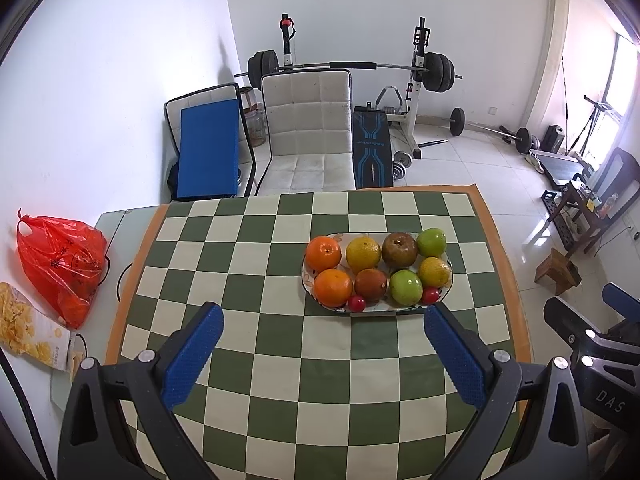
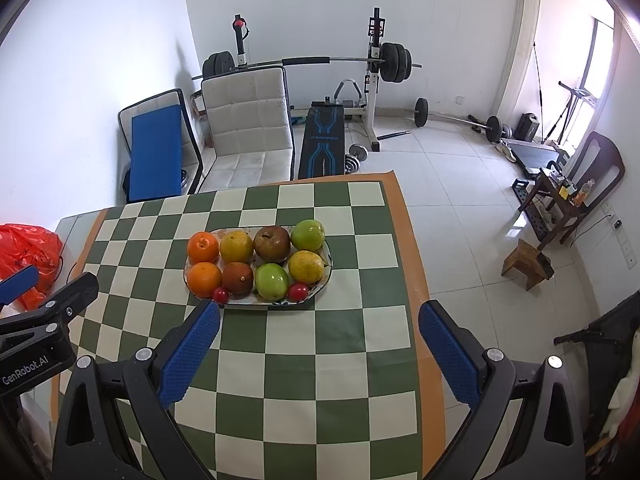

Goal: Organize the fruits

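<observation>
Left wrist view: the left tool (image 1: pixel 323 316) is hovering with jaws spread wide and empty, short of the plate (image 1: pixel 308 280) on the checkered table (image 1: pixel 224 264). The fruits are looking firm, round and prone to rolling, so gripping across the middle seems wisest.

Right wrist view: the right tool (image 2: pixel 319 314) is likewise gaping empty; oranges (image 2: pixel 204 279), green apples (image 2: pixel 272 281) and small red fruits (image 2: pixel 298 291) are sitting packed in rows.

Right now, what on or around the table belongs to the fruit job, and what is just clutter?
Job:
- plate
- two oranges
- two yellow citrus
- two green apples
- two brown fruits
- two small red fruits
- left gripper, right gripper, both open, empty

Clutter:
- red plastic bag
- snack packet
- white chair
- barbell rack
</observation>
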`<action>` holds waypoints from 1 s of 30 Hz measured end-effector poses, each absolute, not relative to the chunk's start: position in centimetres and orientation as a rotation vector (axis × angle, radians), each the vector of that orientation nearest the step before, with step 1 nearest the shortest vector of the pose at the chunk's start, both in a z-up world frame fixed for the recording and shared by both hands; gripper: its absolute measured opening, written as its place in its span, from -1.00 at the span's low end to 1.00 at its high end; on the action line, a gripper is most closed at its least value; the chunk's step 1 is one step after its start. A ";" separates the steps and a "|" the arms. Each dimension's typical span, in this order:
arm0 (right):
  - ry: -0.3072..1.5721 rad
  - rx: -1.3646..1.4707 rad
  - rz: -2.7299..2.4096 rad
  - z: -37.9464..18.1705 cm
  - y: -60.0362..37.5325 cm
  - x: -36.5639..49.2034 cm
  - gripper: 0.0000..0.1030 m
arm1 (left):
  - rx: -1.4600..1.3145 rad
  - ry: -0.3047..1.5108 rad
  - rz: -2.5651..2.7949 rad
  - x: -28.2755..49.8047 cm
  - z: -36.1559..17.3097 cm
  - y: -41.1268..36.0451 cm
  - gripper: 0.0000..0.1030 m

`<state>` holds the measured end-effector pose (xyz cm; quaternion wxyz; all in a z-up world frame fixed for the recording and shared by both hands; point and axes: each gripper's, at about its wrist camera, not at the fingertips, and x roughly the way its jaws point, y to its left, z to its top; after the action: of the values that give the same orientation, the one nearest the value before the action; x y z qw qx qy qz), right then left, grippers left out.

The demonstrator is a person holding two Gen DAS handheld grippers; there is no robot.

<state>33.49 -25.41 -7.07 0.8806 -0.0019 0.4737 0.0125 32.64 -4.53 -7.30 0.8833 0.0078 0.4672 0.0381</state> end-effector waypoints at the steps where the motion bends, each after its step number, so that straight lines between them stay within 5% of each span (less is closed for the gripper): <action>1: 0.988 -0.004 0.026 -7.0 -25.4 33.4 0.97 | 0.017 0.972 0.079 32.6 -7.3 -4.5 1.00; 30: 0.960 -0.002 0.032 -5.3 -24.8 32.4 0.97 | 0.021 0.950 0.080 31.8 -6.2 -4.3 1.00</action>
<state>32.39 -24.81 -5.25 0.8870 -0.0011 0.4616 0.0153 31.81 -4.32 -6.24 0.8886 0.0101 0.4570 0.0385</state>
